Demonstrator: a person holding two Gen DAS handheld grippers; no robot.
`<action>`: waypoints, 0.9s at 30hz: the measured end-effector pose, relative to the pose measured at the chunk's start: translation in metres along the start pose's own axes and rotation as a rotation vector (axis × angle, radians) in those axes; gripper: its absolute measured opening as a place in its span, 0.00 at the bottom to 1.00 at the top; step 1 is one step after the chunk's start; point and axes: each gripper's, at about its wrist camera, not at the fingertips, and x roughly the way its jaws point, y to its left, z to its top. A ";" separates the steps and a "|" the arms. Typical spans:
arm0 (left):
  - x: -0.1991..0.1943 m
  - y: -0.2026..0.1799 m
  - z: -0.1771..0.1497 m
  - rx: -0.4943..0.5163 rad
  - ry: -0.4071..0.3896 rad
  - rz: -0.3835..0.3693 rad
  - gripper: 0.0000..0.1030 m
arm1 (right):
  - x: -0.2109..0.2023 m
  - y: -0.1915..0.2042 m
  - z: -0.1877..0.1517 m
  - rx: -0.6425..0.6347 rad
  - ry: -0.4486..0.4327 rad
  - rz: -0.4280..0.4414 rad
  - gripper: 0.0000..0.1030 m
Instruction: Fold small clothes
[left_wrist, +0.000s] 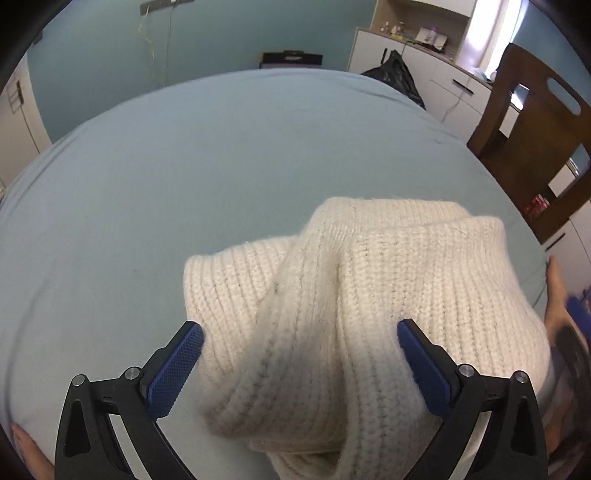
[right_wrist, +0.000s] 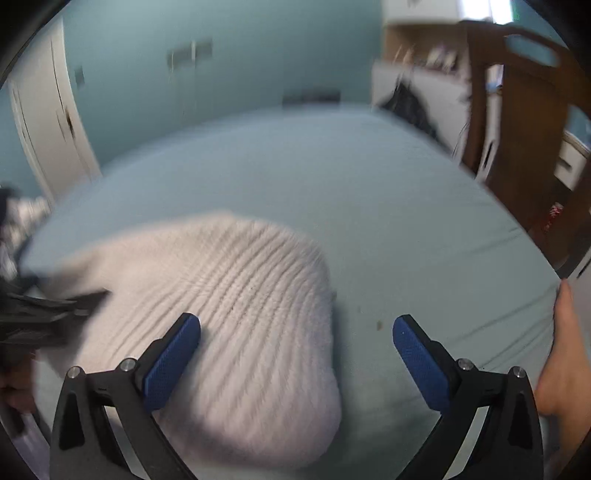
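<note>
1. We find the cream ribbed-knit woollen garment (left_wrist: 332, 295) lying bunched on the pale blue bed sheet (left_wrist: 221, 166), near the edge closest to us and to the right of the bed's middle.
2. The left gripper (left_wrist: 300, 345) has its blue textured pads (left_wrist: 177, 365) spread wide. A thick fold of knit sits between them, but the pads do not press on it, so it holds nothing.
3. The right gripper (right_wrist: 296, 341) is likewise wide open and empty. It hovers over the garment's right border, one pad above the knit and the other above bare sheet. This view is blurred.
4. We judge the knit soft, bulky and stretchy, light for its volume, and not fragile. It will sag and drape when lifted, and thick layers may spring apart.
5. We recommend gripping at a firm ribbed hem or an outer corner, taking a single layer where possible, not the heaped middle.
6. The far bed surface is free for spreading the garment.
7. A brown wooden chair (left_wrist: 535, 122) stands beside the bed's right side, and a black bag (left_wrist: 399, 74) lies beyond the far corner. Both are well apart from the garment.
8. A bare foot (right_wrist: 561, 354) rests at the right bed edge, near the right gripper, so we keep sweeps clear of it.
</note>
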 end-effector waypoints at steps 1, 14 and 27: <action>-0.002 0.000 0.001 0.019 0.003 0.000 1.00 | -0.015 -0.006 -0.012 0.010 -0.074 0.011 0.99; -0.001 -0.002 0.001 0.061 -0.012 0.021 1.00 | -0.009 0.026 -0.068 -0.448 0.005 -0.137 0.76; 0.005 0.001 0.006 0.036 -0.001 -0.021 1.00 | -0.106 -0.004 0.029 -0.182 -0.110 0.331 0.98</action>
